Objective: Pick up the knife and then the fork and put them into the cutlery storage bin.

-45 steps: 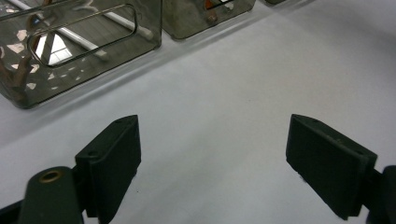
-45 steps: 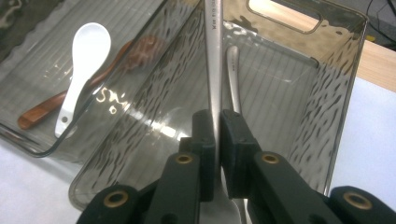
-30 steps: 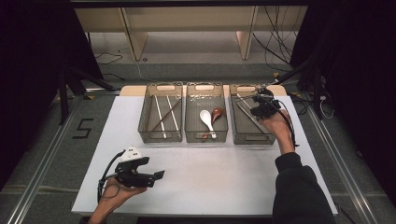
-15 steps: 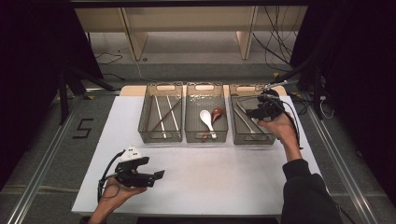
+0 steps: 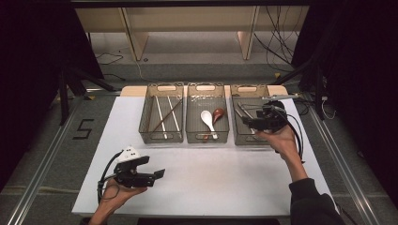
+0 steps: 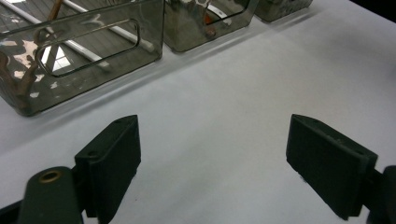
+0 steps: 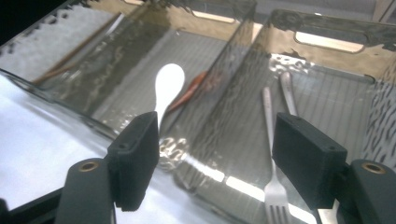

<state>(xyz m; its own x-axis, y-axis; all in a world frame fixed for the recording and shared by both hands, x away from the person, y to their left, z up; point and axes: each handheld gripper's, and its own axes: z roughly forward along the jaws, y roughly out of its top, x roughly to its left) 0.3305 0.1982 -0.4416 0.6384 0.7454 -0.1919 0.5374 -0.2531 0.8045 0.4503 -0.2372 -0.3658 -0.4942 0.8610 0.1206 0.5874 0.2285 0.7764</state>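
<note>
Steel fork (image 7: 274, 186) lies in the smoky bin (image 7: 327, 35) just beyond the right gripper (image 7: 215, 163), whose empty jaws have just been opening wide

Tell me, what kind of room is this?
Probably a lab or workshop set up for recording. A white table holds three clear bins sorting cutlery, loose cables trail over the bare floor, and a taped number five marks the spot.

Three bins in a row at back of bench (image 5: 211, 187): sticks (image 5: 164, 115) in left bin (image 5: 162, 115), spoons (image 5: 209, 121) in mid bin (image 5: 207, 117), forks (image 7: 273, 154) in right bin (image 5: 246, 115). Right hand-held gripper (image 5: 248, 123) over right bin; left hand-held gripper (image 5: 159, 174) at front left.
</note>
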